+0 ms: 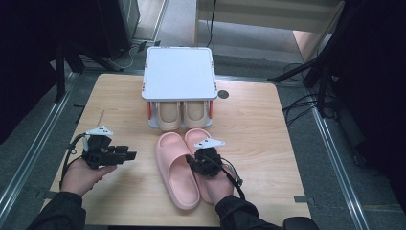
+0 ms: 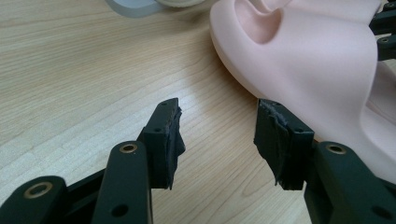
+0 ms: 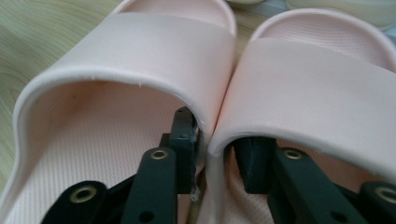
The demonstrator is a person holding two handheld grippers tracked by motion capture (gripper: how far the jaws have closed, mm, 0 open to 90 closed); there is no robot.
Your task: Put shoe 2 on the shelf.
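Step in hand: gripping the pink slippers [image 1: 184, 165] as a pair — they lie side by side at lower centre of the high view, toes toward the white rack [image 1: 178, 73] that holds a beige pair [image 1: 182, 114].

Right gripper [image 1: 205, 159] sits over the slippers' heel end. In the right gripper view one finger is inside each slipper, under the straps, with the two touching inner walls [image 3: 212, 135] sandwiched between — looks like a pinch on both, though I can't be sure the far pad [image 3: 254, 161] is fully seated.

Left gripper [image 1: 125, 155] is at lower left, palm up, pointing level toward the slippers; its fingers [image 2: 166, 140] are spread over bare table [image 2: 70, 84], nothing between them, just beside the left slipper's outer edge.

Next move likely calls for a firm squeeze, then a level lift so neither slipper slides out.
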